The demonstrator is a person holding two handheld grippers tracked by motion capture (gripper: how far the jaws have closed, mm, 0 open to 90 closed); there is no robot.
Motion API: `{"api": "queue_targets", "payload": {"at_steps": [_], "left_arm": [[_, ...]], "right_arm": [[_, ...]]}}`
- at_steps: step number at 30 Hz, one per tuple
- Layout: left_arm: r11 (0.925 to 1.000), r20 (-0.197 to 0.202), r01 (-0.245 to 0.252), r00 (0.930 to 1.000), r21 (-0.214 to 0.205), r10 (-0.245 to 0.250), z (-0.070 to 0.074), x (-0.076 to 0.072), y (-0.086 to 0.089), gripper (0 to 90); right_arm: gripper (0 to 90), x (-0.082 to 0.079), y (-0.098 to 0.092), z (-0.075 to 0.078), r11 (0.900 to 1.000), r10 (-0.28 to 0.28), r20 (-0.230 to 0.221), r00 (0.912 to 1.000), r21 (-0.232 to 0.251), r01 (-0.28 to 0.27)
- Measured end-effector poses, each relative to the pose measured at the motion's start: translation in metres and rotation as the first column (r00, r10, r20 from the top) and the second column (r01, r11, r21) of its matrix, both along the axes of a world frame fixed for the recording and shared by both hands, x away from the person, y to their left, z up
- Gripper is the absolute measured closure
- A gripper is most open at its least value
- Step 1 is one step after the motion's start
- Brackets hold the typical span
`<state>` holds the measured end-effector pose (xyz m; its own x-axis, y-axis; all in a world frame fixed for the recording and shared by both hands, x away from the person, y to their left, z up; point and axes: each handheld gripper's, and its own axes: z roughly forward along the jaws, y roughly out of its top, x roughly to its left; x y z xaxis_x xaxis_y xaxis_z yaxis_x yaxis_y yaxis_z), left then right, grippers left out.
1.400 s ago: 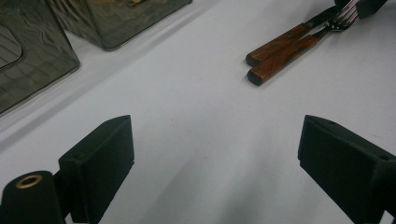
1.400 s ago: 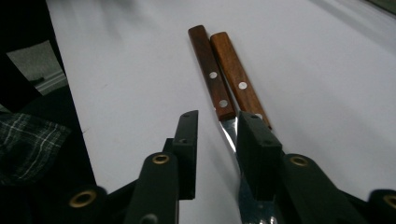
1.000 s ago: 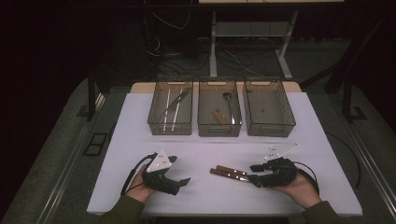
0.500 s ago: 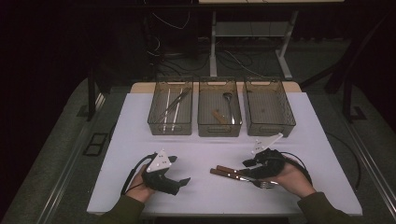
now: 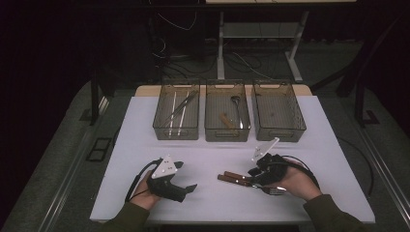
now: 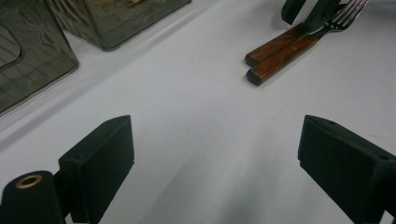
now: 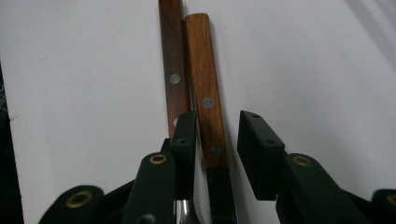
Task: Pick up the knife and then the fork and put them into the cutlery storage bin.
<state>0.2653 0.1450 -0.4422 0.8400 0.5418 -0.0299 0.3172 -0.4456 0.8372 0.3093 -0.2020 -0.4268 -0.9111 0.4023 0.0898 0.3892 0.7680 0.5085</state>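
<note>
Two wooden-handled pieces of cutlery lie side by side on the white table (image 5: pixel 338 159), and the right gripper (image 7: pixel 217 135) is down over them, near where wood meets metal. Its jaws have just been closing and now stand narrow: the left one sits between the two handles, the right one on the far side of the lighter-handled piece (image 7: pixel 205 88), which lies in the gap. I can't see either pad pressing on it yet. The darker-handled piece (image 7: pixel 173 60) lies just outside the jaws, touching its neighbour or nearly so. From above, fork tines (image 5: pixel 274 191) poke out below the right hand; which handle they belong to I cannot tell.

The left gripper (image 5: pixel 181 176) rests on the table well apart from the cutlery, jaws wide, holding nothing.

Beyond stand three clear bins in a row: the left bin (image 5: pixel 176 130) with long thin utensils, the middle bin (image 5: pixel 227 133) with a spoon and a wooden-handled piece, the right bin (image 5: pixel 279 131) seemingly bare.

My worry is the jaw wedged between the handles. As the grip tightens it may shove the dark piece aside or drag it along. A hold this close to the neck could also let the handle end sag and swing on lifting.
</note>
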Motion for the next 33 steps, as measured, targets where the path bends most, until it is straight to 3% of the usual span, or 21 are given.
{"api": "queue_targets", "payload": {"at_steps": [4,5,12,23,33], "left_arm": [[1.0,0.0,0.0,1.0,0.001,0.0,0.0,0.0,0.0,9.2],[1.0,0.0,0.0,1.0,0.001,0.0,0.0,0.0,0.0,9.2],[1.0,0.001,0.001,1.0,-0.001,-0.001,0.0,0.0,0.0,9.2],[1.0,0.0,0.003,1.0,-0.002,-0.003,0.0,0.0,0.0,9.2],[1.0,-0.002,0.005,1.0,0.001,-0.005,0.0,0.0,-0.001,9.2]], "right_arm": [[69.6,-0.001,0.003,-0.001,0.999,0.019,0.004,0.9998,-0.041,-0.019],[70.2,0.001,0.004,-0.001,0.9965,0.039,0.027,0.9989,-0.074,-0.037],[70.9,0.004,0.012,0.0,0.9852,0.081,0.024,0.9964,-0.153,-0.077],[71.5,0.008,0.027,0.005,0.9639,0.077,-0.032,0.9965,-0.253,-0.082],[73.2,0.011,0.039,0.007,0.9334,0.114,-0.047,0.9924,-0.337,-0.123]]}}
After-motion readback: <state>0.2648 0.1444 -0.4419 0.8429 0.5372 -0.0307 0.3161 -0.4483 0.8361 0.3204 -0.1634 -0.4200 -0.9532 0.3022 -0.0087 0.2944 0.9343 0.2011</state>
